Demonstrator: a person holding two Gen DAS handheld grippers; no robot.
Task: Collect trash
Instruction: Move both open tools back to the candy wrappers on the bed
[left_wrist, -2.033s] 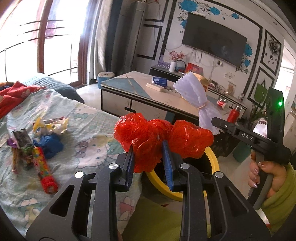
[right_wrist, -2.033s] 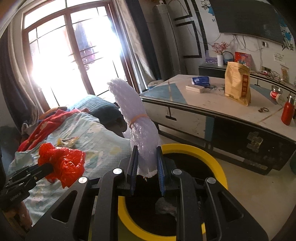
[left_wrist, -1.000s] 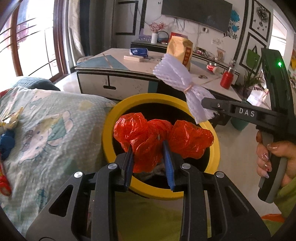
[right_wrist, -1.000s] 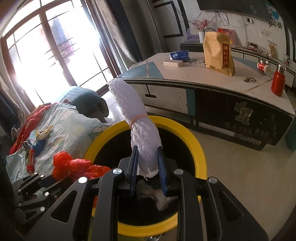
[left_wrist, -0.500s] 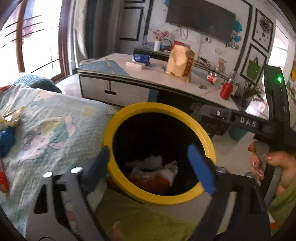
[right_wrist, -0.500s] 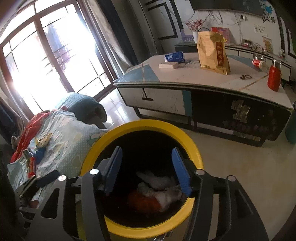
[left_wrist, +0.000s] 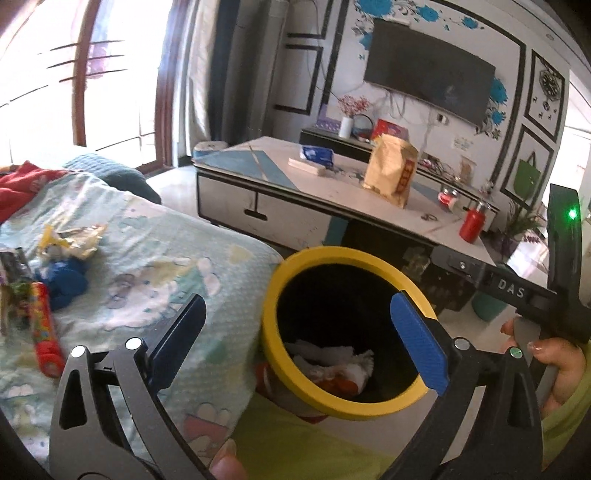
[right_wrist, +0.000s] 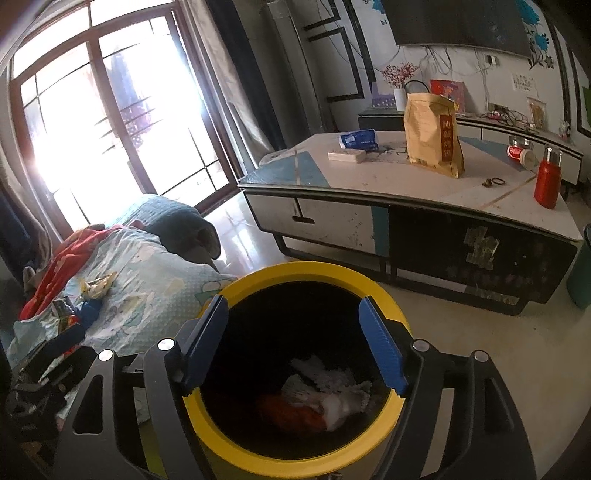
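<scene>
A black bin with a yellow rim (left_wrist: 273, 295) (right_wrist: 295, 267) stands beside the bed. At its bottom lie a red plastic bag (right_wrist: 288, 413) and white foam netting (right_wrist: 325, 380) (left_wrist: 332, 358). My left gripper (left_wrist: 299, 339) hangs over the bin's left edge, jaws opening wide with nothing between them. My right gripper (right_wrist: 295, 332) is above the bin mouth, jaws opening and empty. On the bed lie a yellow wrapper (left_wrist: 70, 236), a blue wad (left_wrist: 62, 280) and a red tube (left_wrist: 46, 328).
A patterned blanket (left_wrist: 166, 251) covers the bed left of the bin. Behind stands a low table (left_wrist: 258, 173) with a yellow paper bag (left_wrist: 391, 170) and a red bottle (left_wrist: 471, 225). A hand (left_wrist: 557, 365) holds the right gripper's handle.
Both grippers opened; the red bag and the white netting dropped into the bin. The left gripper rose and swung left toward the bed.
</scene>
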